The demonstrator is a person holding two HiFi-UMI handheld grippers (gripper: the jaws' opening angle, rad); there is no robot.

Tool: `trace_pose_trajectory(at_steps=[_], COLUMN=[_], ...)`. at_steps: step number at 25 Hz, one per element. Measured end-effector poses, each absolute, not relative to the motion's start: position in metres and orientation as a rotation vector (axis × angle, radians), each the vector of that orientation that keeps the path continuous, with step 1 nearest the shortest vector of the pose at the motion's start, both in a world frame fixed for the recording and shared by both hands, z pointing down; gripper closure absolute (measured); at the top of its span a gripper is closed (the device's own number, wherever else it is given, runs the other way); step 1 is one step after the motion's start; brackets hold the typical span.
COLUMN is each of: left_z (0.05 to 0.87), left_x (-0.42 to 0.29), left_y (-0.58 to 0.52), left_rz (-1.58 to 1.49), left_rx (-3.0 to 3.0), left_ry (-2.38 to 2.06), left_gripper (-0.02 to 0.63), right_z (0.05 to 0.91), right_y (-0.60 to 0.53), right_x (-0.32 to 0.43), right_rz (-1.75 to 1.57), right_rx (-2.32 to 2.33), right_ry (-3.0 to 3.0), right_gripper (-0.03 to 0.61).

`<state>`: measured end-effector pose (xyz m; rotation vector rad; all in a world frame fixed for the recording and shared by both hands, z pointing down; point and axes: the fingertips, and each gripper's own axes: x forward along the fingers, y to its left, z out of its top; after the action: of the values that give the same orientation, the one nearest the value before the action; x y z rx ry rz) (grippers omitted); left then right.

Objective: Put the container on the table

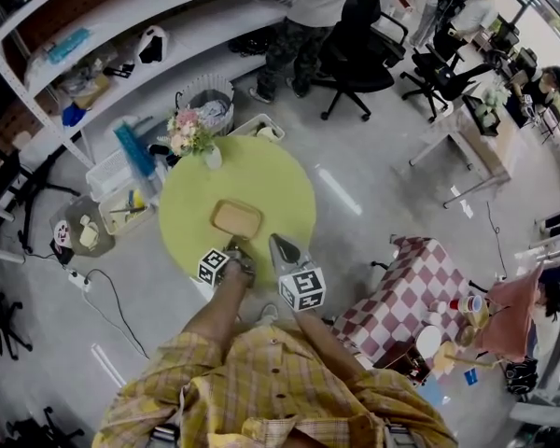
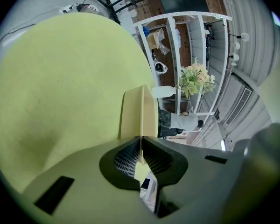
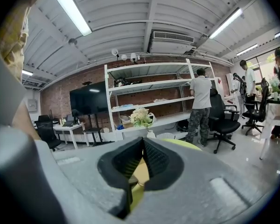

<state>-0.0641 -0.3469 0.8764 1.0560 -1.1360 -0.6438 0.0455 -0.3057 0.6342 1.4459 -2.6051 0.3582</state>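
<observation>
Seen from the head view, a shallow tan container lies over the middle of a round yellow-green table, open side up, its long axis running across the picture and dipping slightly to the right. The left gripper meets the container's near long edge, while the right gripper hangs just beside it over the table's near rim, clear of the container. A bunch of flowers stands at the table's far edge. From above it cannot be told whether the container's base touches the tabletop. In the left gripper view, the container appears edge-on, its thin wall pointing straight away from the camera and pinched between the left gripper's nearly closed jaws; the table fills the left of the frame, the flowers the right. The right gripper view shows what the others do not: the right gripper's jaws pressed together with nothing between them, a sliver of the table beyond, the flowers, and a person standing at white shelving against a brick wall. The container itself is out of that frame.
</observation>
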Motion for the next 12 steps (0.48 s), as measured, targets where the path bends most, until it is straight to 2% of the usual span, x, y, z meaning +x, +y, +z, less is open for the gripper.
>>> trace_pose_trajectory(at_steps=[12], left_z=[0.8816], left_x=[-0.0562], left_y=[-0.3508], left_rz=[-0.597], left_rx=[1.073], left_ry=[-1.111], left_gripper=[0.591], right_z=[0.6398], right_y=[-0.3041], right_x=[0.0497], right_rz=[0.375], right_rx=[1.448], right_ry=[-2.594], right_gripper=[0.58])
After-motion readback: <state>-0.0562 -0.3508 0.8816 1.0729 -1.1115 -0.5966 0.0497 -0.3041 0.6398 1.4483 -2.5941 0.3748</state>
